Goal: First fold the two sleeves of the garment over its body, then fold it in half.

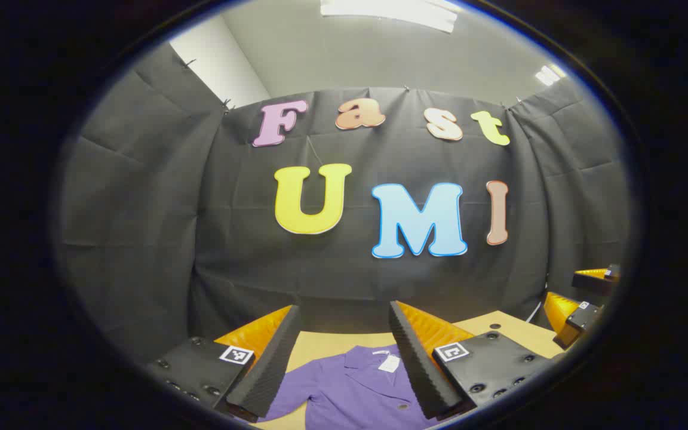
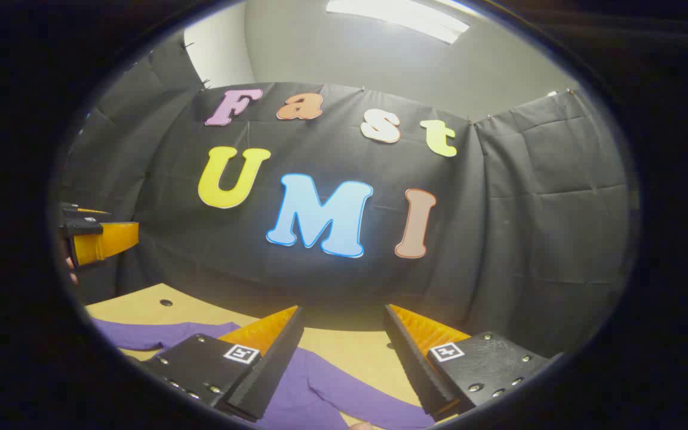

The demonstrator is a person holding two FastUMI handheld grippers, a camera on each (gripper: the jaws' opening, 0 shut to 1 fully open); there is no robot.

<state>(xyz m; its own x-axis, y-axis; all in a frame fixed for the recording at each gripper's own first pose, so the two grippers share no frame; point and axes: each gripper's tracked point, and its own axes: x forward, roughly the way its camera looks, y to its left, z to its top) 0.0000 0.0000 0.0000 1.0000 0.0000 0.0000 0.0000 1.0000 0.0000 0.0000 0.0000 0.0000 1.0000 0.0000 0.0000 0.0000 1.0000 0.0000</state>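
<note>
At the bottom of the left gripper view, the left gripper (image 1: 344, 337) has its jaws spread wide with nothing between them, raised above the tan table (image 1: 320, 343). Between its fingers lies the purple garment (image 1: 350, 391), flat on the table with its collar and a white tag (image 1: 389, 363) at the neck toward the top of the frame and one sleeve running off to the lower left; the lower part of the garment is cut off by the bottom edge. At the right edge of that view the right gripper (image 1: 583, 295) shows partly, cropped, so its jaw spacing cannot be judged there. Low in the right gripper view, the right gripper (image 2: 344, 334) is likewise wide open and holds nothing, and under its fingers the purple garment (image 2: 296, 388) spreads over the table (image 2: 356, 352), a sleeve reaching toward the left of the frame and another strip of cloth running toward the lower right; which part of the garment that is is hard to tell. At the left edge of this view the left gripper (image 2: 96, 239) appears, partly cut off. No containers are on the table
</note>
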